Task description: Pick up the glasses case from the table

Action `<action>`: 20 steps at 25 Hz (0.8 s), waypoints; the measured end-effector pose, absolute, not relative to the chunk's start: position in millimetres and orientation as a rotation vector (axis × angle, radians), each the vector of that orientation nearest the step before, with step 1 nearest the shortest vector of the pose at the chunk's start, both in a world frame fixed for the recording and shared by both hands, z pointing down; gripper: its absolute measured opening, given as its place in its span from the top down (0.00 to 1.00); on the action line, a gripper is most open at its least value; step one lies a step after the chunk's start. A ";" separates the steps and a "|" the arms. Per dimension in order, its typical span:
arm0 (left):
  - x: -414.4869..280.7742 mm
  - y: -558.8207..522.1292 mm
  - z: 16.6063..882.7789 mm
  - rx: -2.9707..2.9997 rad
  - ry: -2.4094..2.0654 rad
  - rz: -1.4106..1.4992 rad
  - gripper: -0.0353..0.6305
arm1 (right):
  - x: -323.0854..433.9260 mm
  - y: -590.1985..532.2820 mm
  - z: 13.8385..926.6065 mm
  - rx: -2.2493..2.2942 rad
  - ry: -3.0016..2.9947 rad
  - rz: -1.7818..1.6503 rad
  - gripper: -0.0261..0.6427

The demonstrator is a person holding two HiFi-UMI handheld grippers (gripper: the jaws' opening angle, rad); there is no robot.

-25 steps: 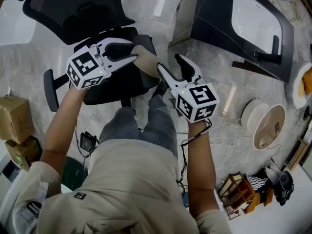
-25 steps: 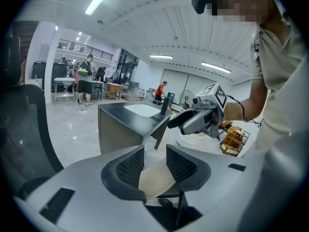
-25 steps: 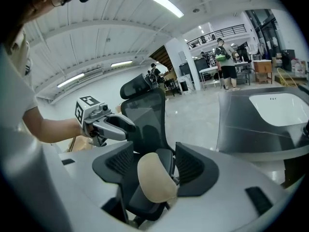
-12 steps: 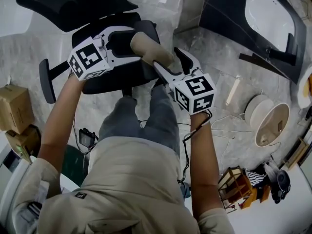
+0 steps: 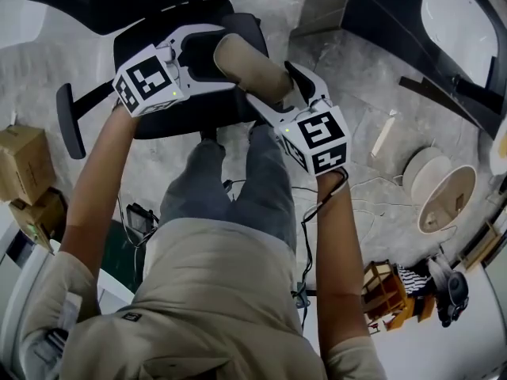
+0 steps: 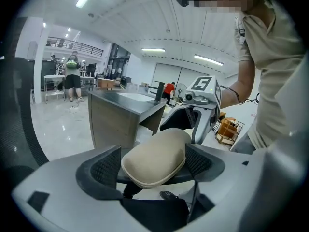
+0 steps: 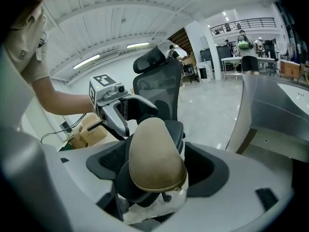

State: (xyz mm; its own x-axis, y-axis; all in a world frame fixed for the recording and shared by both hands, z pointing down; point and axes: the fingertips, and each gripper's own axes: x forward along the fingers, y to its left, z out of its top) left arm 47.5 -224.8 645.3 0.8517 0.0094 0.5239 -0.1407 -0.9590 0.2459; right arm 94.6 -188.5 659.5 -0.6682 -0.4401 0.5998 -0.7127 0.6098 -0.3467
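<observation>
A beige, rounded glasses case (image 5: pixel 249 68) lies over the black seat of an office chair (image 5: pixel 178 113) and seems to rest on it. My left gripper (image 5: pixel 226 56) spans one end of it and my right gripper (image 5: pixel 269 81) the other. Both sets of jaws have just been opening and stand wide, with the case between them. In the left gripper view the case (image 6: pixel 154 158) sits with a gap beside each pad of the left gripper (image 6: pixel 154 164). The right gripper view shows the case (image 7: pixel 155 153) just as loose inside the right gripper (image 7: pixel 157 167).
Cardboard boxes (image 5: pixel 24 169) stand on the floor at the left. A dark angular desk (image 5: pixel 412 30) is at the upper right. A round white spool (image 5: pixel 445 200) and a small wooden rack (image 5: pixel 384 291) sit on the floor at the right, with cables near my feet.
Both grippers have sunk together with the case down onto the chair seat. Their jaws have spread wider and no longer pinch the case.
</observation>
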 end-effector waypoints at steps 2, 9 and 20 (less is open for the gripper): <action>49.2 -225.0 650.0 2.746 -0.102 0.766 0.33 | 93.3 -187.4 667.9 0.894 -2.361 0.771 0.44; 50.7 -225.1 663.5 2.734 -0.074 0.718 0.33 | 89.1 -189.6 678.6 0.845 -2.351 0.688 0.43; 50.0 -228.1 665.6 2.737 -0.089 0.676 0.33 | 86.8 -193.7 682.5 0.857 -2.351 0.678 0.44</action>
State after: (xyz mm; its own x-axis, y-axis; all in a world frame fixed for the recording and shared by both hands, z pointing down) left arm 50.0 -228.1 665.6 0.8861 0.0161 0.4632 -0.1352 -0.9469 0.2916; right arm 86.8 -193.7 682.5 -0.6504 -0.4190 0.6336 -0.6921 0.6706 -0.2671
